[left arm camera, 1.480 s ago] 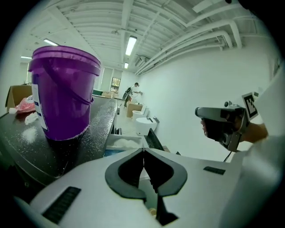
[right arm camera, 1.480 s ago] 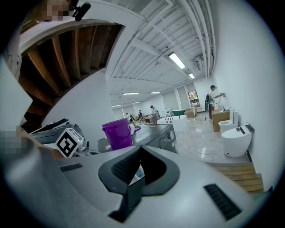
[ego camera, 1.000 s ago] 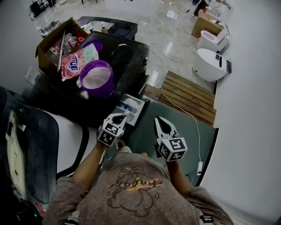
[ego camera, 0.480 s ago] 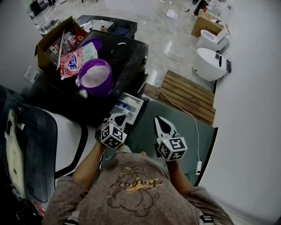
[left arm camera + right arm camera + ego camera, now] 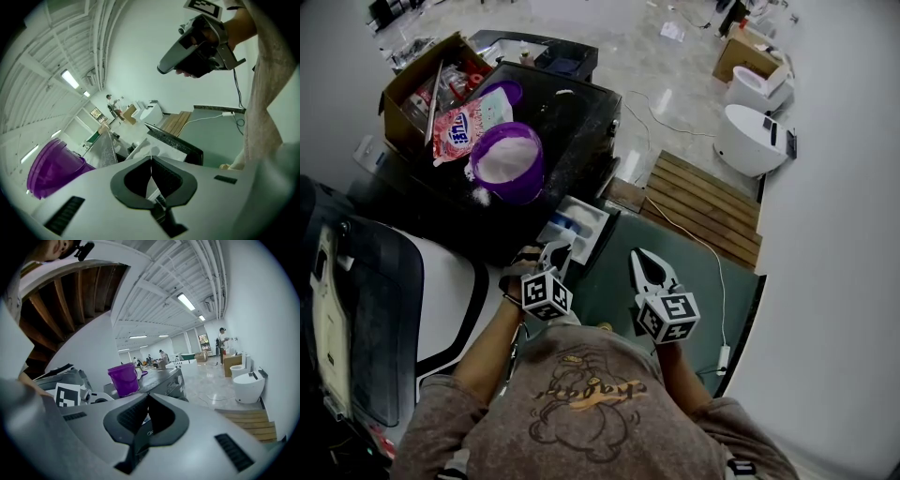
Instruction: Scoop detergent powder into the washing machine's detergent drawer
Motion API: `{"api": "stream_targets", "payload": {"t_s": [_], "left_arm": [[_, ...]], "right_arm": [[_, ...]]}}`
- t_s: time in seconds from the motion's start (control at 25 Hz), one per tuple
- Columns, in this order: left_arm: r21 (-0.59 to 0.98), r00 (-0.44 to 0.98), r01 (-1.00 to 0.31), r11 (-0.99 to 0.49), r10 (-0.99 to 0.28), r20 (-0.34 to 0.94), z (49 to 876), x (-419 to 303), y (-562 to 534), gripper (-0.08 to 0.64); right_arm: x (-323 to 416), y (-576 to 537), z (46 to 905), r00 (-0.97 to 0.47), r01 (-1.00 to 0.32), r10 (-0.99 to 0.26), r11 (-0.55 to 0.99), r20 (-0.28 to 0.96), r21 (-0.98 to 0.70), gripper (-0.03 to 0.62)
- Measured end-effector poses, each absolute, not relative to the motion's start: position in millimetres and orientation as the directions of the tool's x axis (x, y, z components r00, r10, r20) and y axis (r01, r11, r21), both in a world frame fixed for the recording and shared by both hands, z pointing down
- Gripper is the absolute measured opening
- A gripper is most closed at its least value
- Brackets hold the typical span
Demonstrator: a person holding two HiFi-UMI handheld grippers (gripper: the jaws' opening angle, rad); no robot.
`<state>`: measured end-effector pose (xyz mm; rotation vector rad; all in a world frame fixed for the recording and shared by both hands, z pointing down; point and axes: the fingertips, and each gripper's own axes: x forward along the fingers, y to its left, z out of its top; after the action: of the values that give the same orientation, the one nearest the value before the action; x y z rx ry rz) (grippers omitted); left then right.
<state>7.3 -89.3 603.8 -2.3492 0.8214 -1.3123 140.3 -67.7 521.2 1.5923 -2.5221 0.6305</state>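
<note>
Both grippers are held low in front of the person, above a green mat (image 5: pixel 703 281) and near the front of the washing machine (image 5: pixel 577 117). The left gripper (image 5: pixel 555 253) is pointed toward the open detergent drawer (image 5: pixel 598 223), with its tip just short of the drawer's near edge. In the left gripper view its jaws are seen pressed together, and nothing is held between them. The right gripper (image 5: pixel 639 259) is kept beside it, a little apart, over the mat. Its jaws are also closed on each other and nothing is caught in them.

The drawer is pulled out from the machine; it is white, and a blue part is seen inside. On the dark top of the machine a purple bucket (image 5: pixel 506 167) is placed upright, and white detergent powder (image 5: pixel 508 157) is seen in it. Some powder is spilled on the top just beside the bucket. A pink detergent bag (image 5: pixel 464 127) is laid behind the bucket, next to a cardboard box (image 5: pixel 412 89). To the right of the machine a wooden floor grate (image 5: pixel 703 206) is seen, and a white cable (image 5: pixel 698 242) is laid across the mat.
</note>
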Motion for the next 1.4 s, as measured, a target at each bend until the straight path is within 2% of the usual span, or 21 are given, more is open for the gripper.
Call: {"api": "stream_targets", "payload": {"t_s": [0.4,0.72,1.0,1.08,1.24,1.4], "left_arm": [[-0.652,0.379,-0.147,-0.743,-0.652,0.657,606.7,7.4,-87.7,0.023],[-0.654,0.379,-0.163,-0.739,-0.659,0.650,600.8,3.9,-90.9,0.023],[-0.683,0.368,-0.105,-0.723,-0.666,0.649,600.6,-1.1,-90.9,0.023],[-0.651,0.380,-0.167,-0.740,-0.658,0.650,598.5,-2.7,-91.9,0.023],[-0.500,0.430,-0.391,-0.773,-0.634,0.643,590.2,-7.8,-95.6,0.023],[-0.310,0.471,-0.614,-0.726,-0.652,0.594,580.5,-21.3,-102.1,0.023]], "right_arm": [[139.3,-66.7,523.2,-0.454,-0.880,-0.842,0.373,0.290,-0.295,0.002],[137.5,-69.2,518.7,-0.447,-0.884,-0.846,0.366,0.291,-0.292,0.003],[133.3,-70.2,519.2,-0.452,-0.882,-0.843,0.374,0.291,-0.287,0.002],[132.6,-70.1,520.8,-0.454,-0.881,-0.841,0.377,0.293,-0.284,0.003],[134.4,-71.6,515.9,-0.445,-0.885,-0.845,0.367,0.295,-0.286,0.003],[138.1,-70.0,521.0,-0.446,-0.886,-0.844,0.371,0.297,-0.278,0.002]]}}
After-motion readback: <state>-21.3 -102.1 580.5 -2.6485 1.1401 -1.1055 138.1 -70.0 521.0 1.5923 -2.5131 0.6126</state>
